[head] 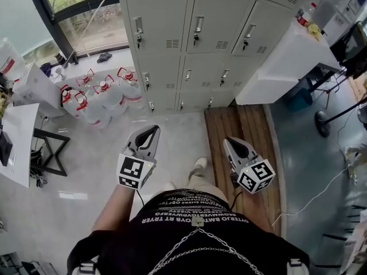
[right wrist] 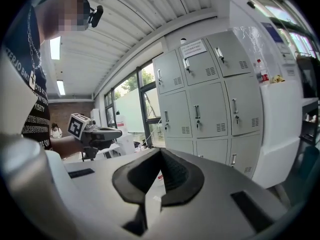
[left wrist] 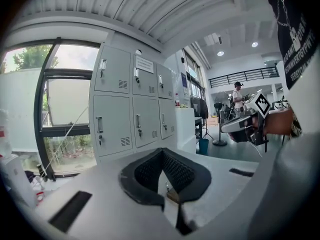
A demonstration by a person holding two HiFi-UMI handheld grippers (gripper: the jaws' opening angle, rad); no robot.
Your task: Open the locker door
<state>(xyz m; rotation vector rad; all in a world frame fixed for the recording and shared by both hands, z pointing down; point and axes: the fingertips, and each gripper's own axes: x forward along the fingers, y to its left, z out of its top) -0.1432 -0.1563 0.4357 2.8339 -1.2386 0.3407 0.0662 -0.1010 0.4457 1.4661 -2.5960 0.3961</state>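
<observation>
Lockers (head: 195,39): the bank stands ahead of both tongs and well apart from them. Every door in view sits flush and shut. Left tongs (head: 150,132): clenched, pads meeting at the tips, empty, pointed toward the lockers. Right tongs (head: 230,142): clenched likewise and empty, beside the left pair but apart from it, pointed the same way. Jugs (head: 103,96): clustered on the floor ahead and left of the left tongs, just beside the lockers. Tabletop (head: 287,62): white, against the lockers, ahead and right of the right tongs, with a bottle (head: 304,15) upright on it. Decking (head: 243,119): wooden, below the right tongs.
</observation>
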